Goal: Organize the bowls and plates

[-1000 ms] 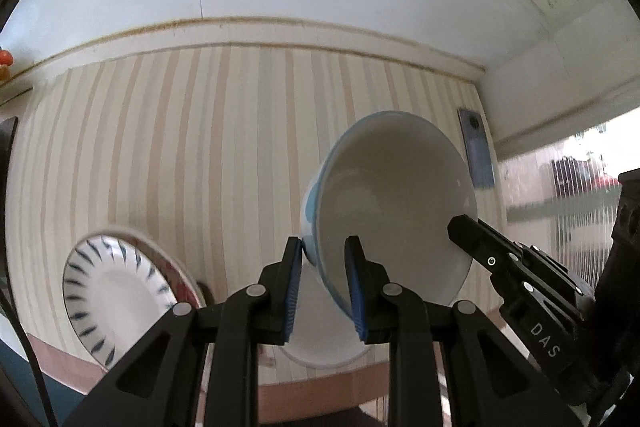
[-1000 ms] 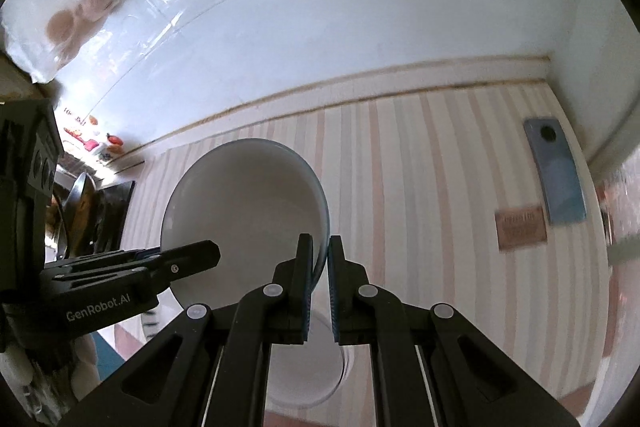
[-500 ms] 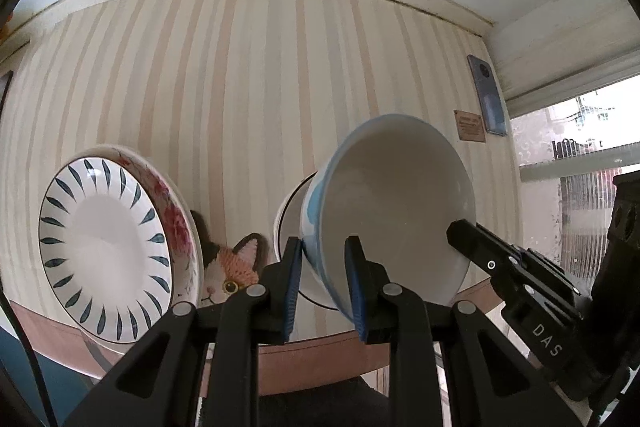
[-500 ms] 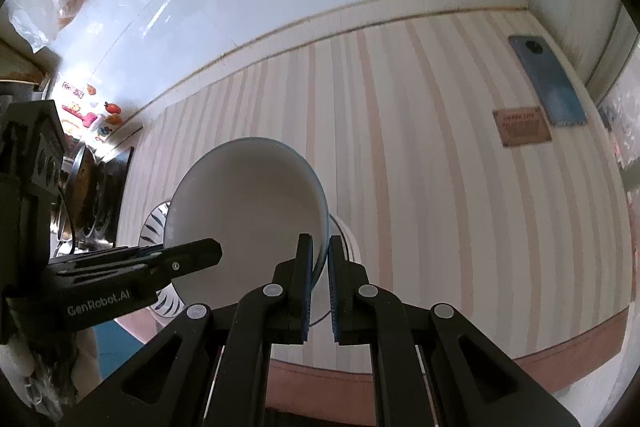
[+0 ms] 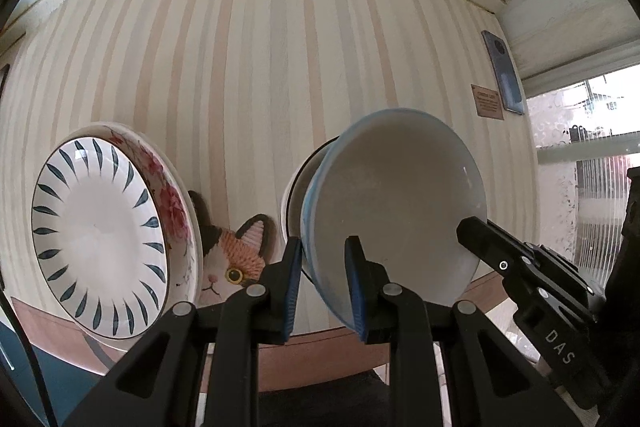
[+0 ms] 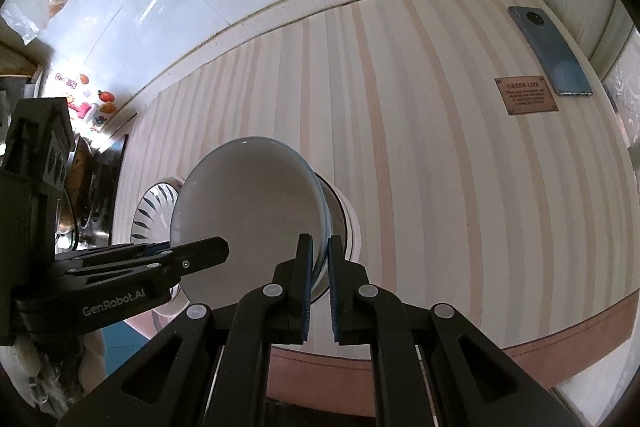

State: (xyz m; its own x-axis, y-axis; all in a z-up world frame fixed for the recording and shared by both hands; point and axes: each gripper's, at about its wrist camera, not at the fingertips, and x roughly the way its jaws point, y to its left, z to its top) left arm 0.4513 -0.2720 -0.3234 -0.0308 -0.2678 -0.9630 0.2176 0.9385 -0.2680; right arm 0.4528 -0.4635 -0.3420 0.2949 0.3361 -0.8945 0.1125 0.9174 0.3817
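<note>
Left wrist | left tool (image 5: 322, 283) pinches bowl (image 5: 394, 195) rim | right tool (image 6: 319, 279) pinches opposite rim

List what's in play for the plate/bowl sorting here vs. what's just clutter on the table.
In play:
- blue-rimmed bowl, pinched at its rim by left gripper and right gripper
- second bowl right behind it
- leaf-pattern plate stacked on floral plate

Lying about:
- phone
- small brown label on striped tablecloth
- cat mat
</note>
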